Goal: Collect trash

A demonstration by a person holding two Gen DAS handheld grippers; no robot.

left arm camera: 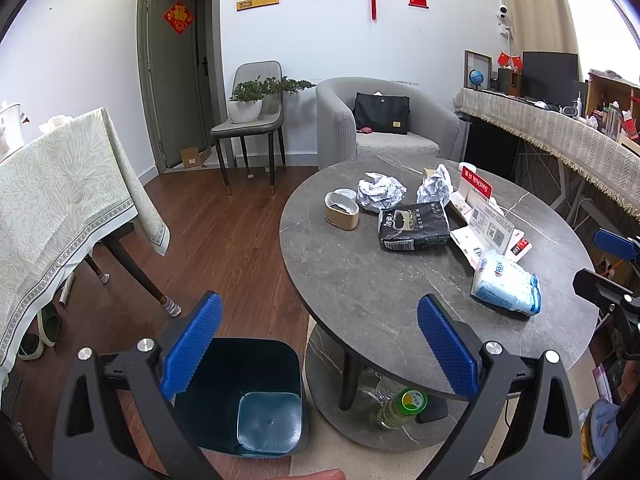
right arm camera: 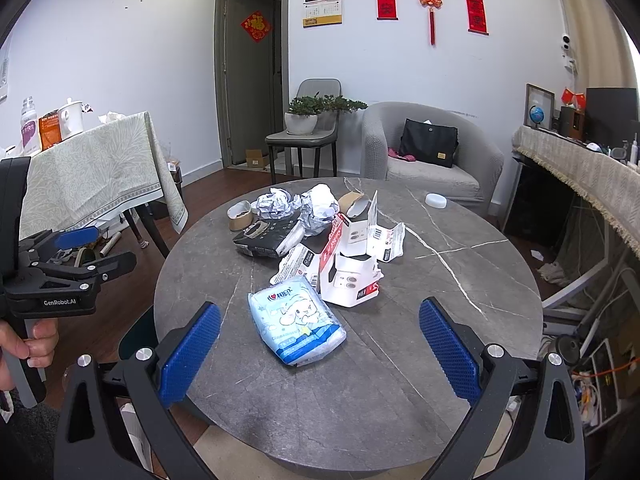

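Blue bin point(left arm camera: 240, 396) beside table point(left arm camera: 360, 280), nothing inside, left gripper point(left arm camera: 320, 344) & right gripper point(right arm camera: 320, 348) both apart, holding nothing

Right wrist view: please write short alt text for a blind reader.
The open right gripper hovers over a round grey stone-look table, aimed at a light blue tissue pack. Behind it lie white torn cartons, crumpled paper and a black pouch.

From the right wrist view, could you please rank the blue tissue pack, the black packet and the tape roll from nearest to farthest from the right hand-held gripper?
1. Blue tissue pack, just ahead of the right hand-held gripper, centre.
2. Black packet, farther back, left of centre.
3. Tape roll, farthest, at the table's far left edge.
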